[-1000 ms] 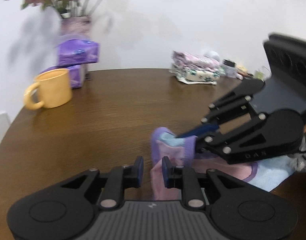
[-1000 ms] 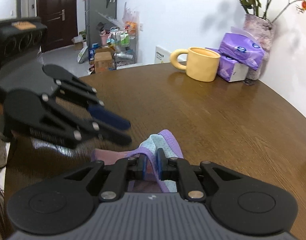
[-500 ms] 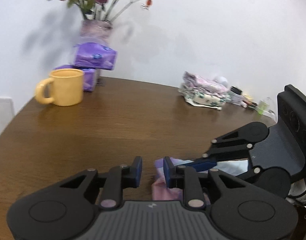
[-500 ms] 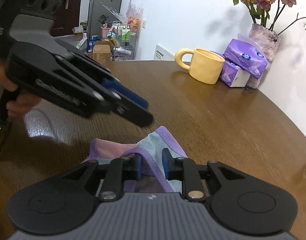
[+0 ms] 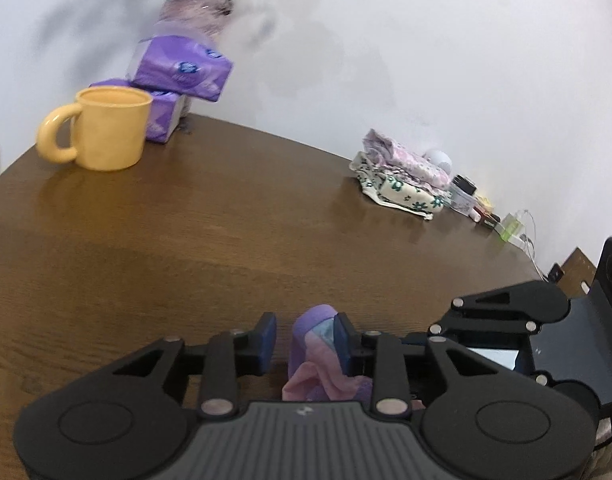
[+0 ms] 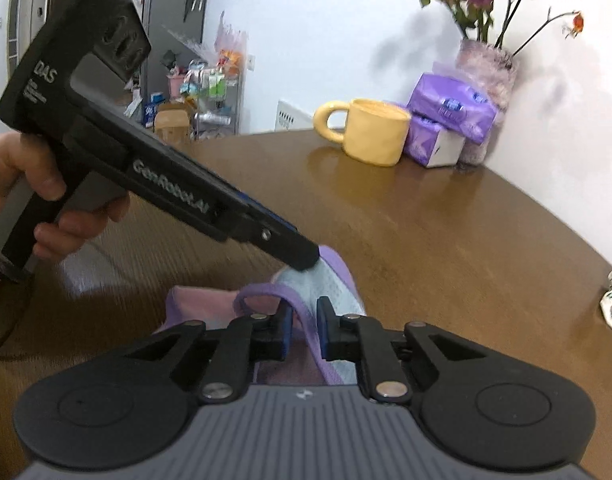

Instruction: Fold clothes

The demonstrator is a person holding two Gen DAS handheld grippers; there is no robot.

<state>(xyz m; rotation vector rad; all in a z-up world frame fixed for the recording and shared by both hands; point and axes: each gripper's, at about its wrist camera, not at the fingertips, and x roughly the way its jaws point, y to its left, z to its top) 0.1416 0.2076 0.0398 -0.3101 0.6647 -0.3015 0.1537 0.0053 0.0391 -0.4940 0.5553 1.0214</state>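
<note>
A person's hand is holding the left gripper – its jaws are sitting apart, with the small purple-and-pink garment touching only the right pad. The garment's lying at the table's near edge. The right gripper – jaws parted a little around the purple trim, not pinching it.

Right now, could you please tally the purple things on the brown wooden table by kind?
Purple tissue packs: 2, one stacked on the other
Purple-trimmed pink and blue garment: 1
Purple speckled flower vase: 1
Total: 4
</note>
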